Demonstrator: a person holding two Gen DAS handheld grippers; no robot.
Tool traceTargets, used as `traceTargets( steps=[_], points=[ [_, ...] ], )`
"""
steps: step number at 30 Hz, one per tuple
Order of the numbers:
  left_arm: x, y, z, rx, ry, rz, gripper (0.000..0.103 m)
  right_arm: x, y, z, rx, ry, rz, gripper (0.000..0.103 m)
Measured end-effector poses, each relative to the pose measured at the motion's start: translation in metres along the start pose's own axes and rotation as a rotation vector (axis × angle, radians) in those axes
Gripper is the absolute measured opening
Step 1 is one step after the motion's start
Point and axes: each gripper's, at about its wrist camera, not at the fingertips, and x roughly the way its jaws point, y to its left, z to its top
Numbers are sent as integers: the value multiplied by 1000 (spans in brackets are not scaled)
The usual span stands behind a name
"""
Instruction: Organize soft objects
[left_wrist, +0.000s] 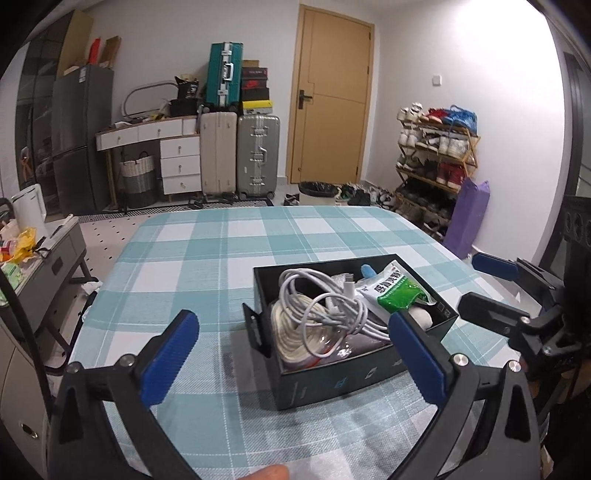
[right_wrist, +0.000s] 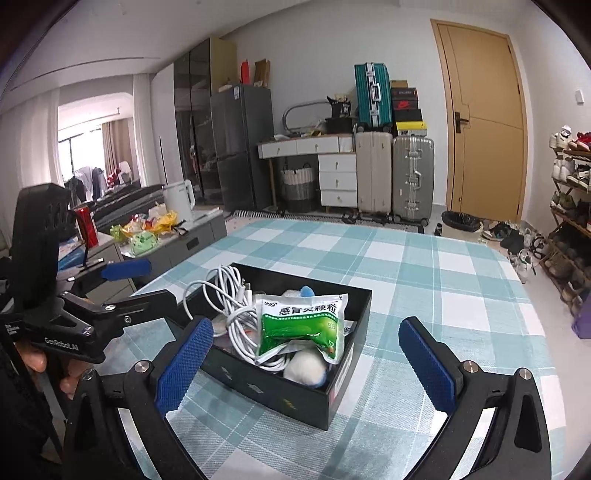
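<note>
A black open box (left_wrist: 332, 380) (right_wrist: 266, 387) sits on the teal checked tablecloth (left_wrist: 221, 258). Inside lie a coiled white cable (left_wrist: 317, 302) (right_wrist: 236, 302), a green and white sachet (left_wrist: 397, 291) (right_wrist: 299, 325), a white plush ball (right_wrist: 304, 367) and a small blue item (right_wrist: 306, 291). My left gripper (left_wrist: 291, 318) is open, its blue pads spread in front of the box's near-left side and touching nothing. My right gripper (right_wrist: 306, 325) is open too, straddling the box's near-right corner from a short way back. Each gripper also shows in the other's view, jaws apart and holding nothing.
A grey side cabinet (right_wrist: 199, 236) with a white kettle (right_wrist: 179, 201) and snack bags stands left of the table. A shoe rack (left_wrist: 436, 162) and purple bag (left_wrist: 469, 218) stand at the right. Suitcases (left_wrist: 255, 155), drawers and a door line the far wall.
</note>
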Motion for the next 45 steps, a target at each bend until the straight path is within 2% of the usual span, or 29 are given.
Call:
traceTargets(
  steps=[9, 21, 45],
  points=[
    [-1, 6, -14, -1, -39, 20, 103, -11, 3, -11, -3, -53, -16, 102],
    [3, 6, -24, 8, -79, 52, 103, -13, 2, -24, 12, -62, -17, 102],
    [4, 10, -24, -18, -69, 60, 103, -23, 9, -25, -17, -103, -40, 102]
  ],
)
